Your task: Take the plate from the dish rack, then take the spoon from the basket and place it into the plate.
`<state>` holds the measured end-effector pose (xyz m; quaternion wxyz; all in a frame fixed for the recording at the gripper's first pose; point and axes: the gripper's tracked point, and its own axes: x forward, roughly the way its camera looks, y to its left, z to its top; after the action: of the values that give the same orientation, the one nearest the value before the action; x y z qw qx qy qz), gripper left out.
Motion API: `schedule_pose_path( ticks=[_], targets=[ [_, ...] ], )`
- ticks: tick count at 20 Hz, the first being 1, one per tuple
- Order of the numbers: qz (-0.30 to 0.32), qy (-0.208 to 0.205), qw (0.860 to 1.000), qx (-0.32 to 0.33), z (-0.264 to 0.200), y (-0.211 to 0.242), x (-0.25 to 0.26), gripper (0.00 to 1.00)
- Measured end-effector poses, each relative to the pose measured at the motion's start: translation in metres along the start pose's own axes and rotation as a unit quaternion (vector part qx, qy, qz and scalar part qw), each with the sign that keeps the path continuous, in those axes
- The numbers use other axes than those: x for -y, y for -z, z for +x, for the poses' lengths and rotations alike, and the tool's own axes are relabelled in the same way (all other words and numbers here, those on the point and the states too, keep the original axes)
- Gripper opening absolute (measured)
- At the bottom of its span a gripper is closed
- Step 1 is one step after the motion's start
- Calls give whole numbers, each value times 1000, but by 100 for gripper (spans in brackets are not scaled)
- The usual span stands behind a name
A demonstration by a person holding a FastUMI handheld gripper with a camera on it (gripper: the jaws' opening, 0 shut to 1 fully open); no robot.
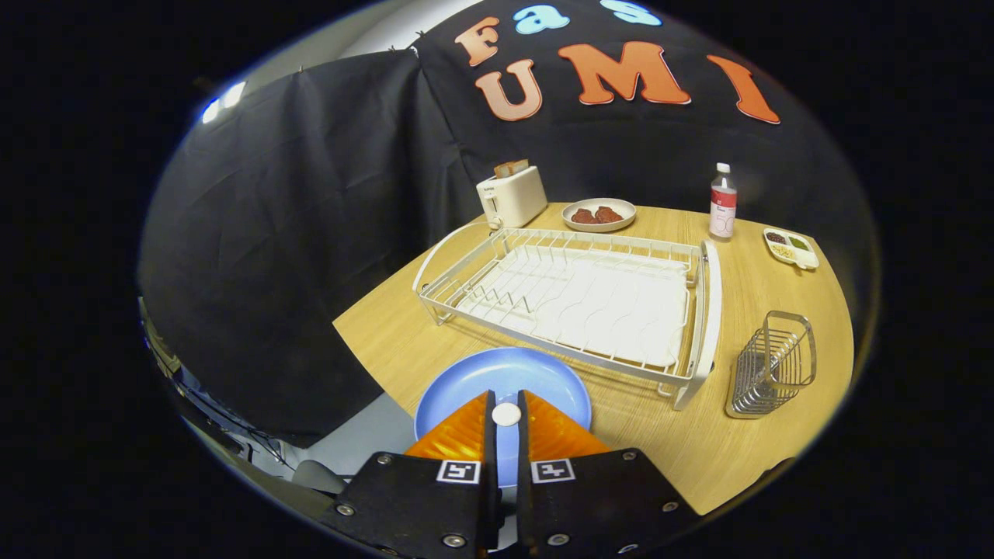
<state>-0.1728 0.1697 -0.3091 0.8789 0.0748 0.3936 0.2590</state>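
Note:
A blue plate (543,373) lies flat on the wooden table, just in front of the white wire dish rack (705,310), whose slots hold nothing. My gripper (505,405) hovers over the plate's near half. Its fingers are nearly together and pinch a small white rounded piece (506,414), which looks like the spoon seen end-on. The rest of the spoon is hidden between the fingers. The wire basket (773,365) stands to the right of the rack with nothing visible inside it.
Behind the rack stand a white toaster (511,196) with bread in it, a plate of brown food (599,214), a bottle (722,203) and a small divided tray (790,248). The table's edge (373,365) runs just left of the blue plate.

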Motion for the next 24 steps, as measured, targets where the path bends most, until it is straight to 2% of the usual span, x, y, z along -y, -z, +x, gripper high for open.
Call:
schedule_pose_path(
  ticks=[6, 10, 14, 17, 21, 24],
  targets=[
    [12, 2, 1000, 4, 12, 4, 8, 11],
    [-2, 25, 1000, -8, 14, 10, 24, 11],
    [-10, 48, 998, -27, 14, 25, 38, 16],
    [5, 47, 998, -40, 13, 31, 40, 19],
    [18, 56, 998, -29, 8, 21, 46, 29],
    [19, 70, 997, 6, -9, -8, 52, 38]
  ],
)
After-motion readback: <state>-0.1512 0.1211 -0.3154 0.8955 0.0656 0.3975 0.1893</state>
